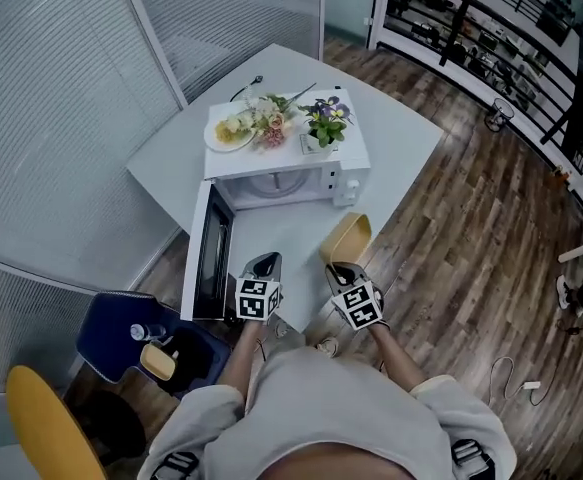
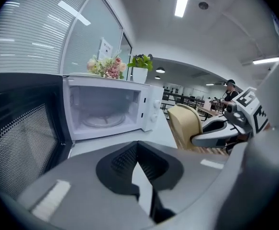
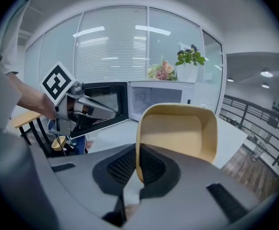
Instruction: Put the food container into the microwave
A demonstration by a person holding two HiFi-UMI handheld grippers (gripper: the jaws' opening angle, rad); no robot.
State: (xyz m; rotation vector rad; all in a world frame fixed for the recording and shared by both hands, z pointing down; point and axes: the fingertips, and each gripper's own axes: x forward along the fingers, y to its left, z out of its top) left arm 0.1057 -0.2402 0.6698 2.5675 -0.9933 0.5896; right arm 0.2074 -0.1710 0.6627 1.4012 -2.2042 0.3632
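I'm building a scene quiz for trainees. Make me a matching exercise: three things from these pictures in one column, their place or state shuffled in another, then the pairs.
Things:
1. food container
2. microwave door
3. potted plant

Place or state:
A. stands on top of the microwave
B. clamped by its rim in the right gripper
C. swung open

Pairs: 1-B, 2-C, 3-A.

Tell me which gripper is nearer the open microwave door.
Left. The left gripper sits just beside the microwave door; the right gripper, holding the food container, is beyond it, farther away.
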